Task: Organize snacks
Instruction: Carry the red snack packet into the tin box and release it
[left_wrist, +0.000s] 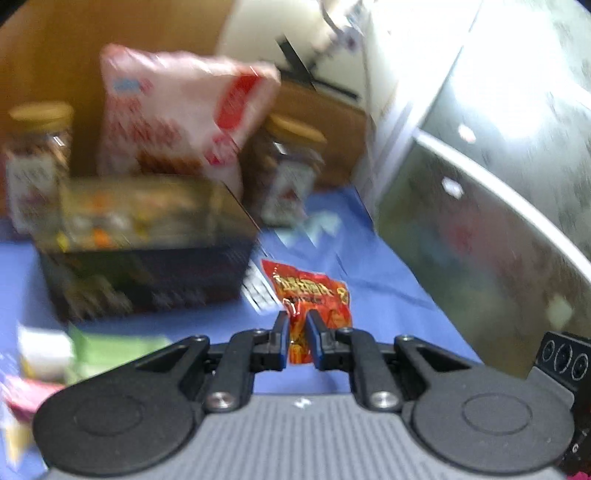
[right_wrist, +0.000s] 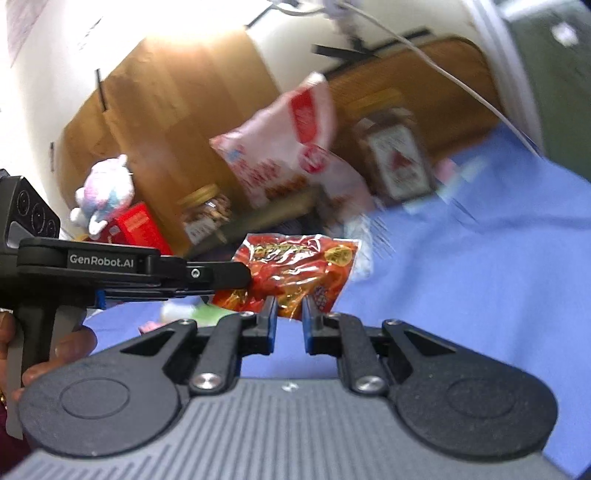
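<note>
Above blue cloth (left_wrist: 388, 295), both claws, left (left_wrist: 297, 317) and right (right_wrist: 290, 306), pinching red packet (left_wrist: 314, 291); dark box (left_wrist: 147, 258), jars behind.

Two claws: left claw (left_wrist: 297, 334), right claw (right_wrist: 289, 317). One red snack packet (left_wrist: 314, 291). Two lidded jars: left jar (left_wrist: 37, 162), right jar (left_wrist: 288, 170). One large pink-and-white bag (left_wrist: 177, 110). One dark box (left_wrist: 147, 251). One plush toy (right_wrist: 103, 192). One blue-covered tabletop (left_wrist: 388, 295).
</note>
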